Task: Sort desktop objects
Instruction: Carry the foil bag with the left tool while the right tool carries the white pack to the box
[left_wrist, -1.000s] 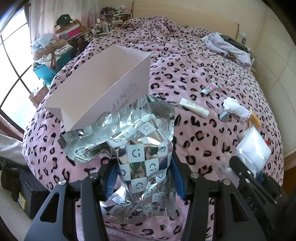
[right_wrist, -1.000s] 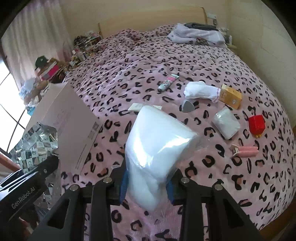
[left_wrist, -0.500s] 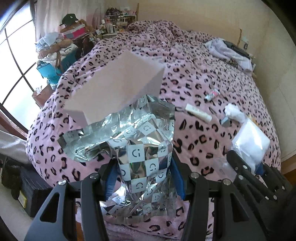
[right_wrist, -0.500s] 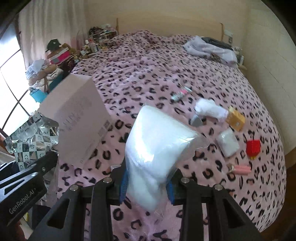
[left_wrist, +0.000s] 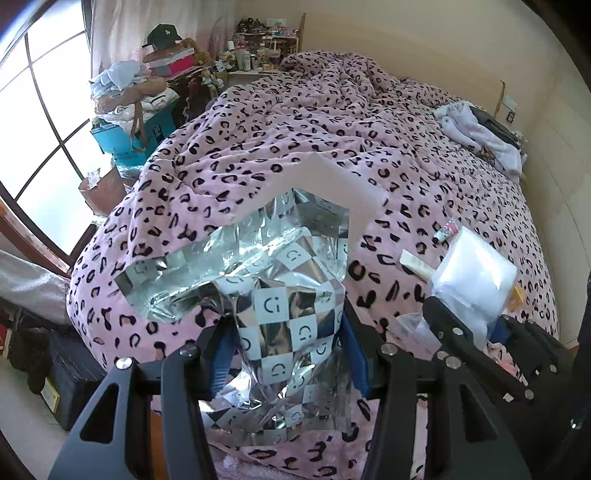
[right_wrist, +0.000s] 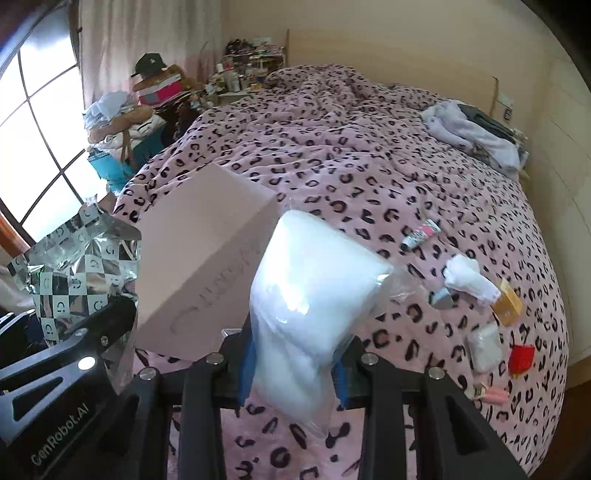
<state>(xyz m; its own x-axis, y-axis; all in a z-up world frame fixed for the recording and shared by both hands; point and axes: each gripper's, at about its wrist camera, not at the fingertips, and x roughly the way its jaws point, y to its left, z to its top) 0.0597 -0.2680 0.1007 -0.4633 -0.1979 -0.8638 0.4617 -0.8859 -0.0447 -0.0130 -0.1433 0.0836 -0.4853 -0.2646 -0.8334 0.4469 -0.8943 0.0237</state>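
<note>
Both of your grippers point steeply down over the near end of the bed, side by side, each with a load lifted clear of the cover. Your left gripper (left_wrist: 288, 354) is clamped on the silver foil bag (left_wrist: 258, 280), its blue pads pressing the crinkled lower half while the torn, open mouth flares up and to the left. The foil is mirror-bright and creased, printed with a checker of white squares bearing a small logo.

Your right gripper (right_wrist: 291, 365) is pinched narrow on the clear plastic pack (right_wrist: 310, 295) of soft white wadding (cotton or tissue, I cannot tell which). The pack bulges above the pads like a pillow, and its loose film edge trails down between the fingers.

Between the two loads lies the pale pink cardboard box (right_wrist: 199, 273), a long matte block lying tilted on the blanket, with faint lettering on its side wall. It sits just behind the foil bag as the left camera sees it.

The plush pink leopard-print blanket (right_wrist: 351, 155) carries the rest to your right: a small printed tube (right_wrist: 421, 234), a crumpled white cloth (right_wrist: 469, 278), an orange carton (right_wrist: 509, 306), a flat white packet (right_wrist: 485, 347) and a red box (right_wrist: 521, 358), all well apart from both grippers.
</note>
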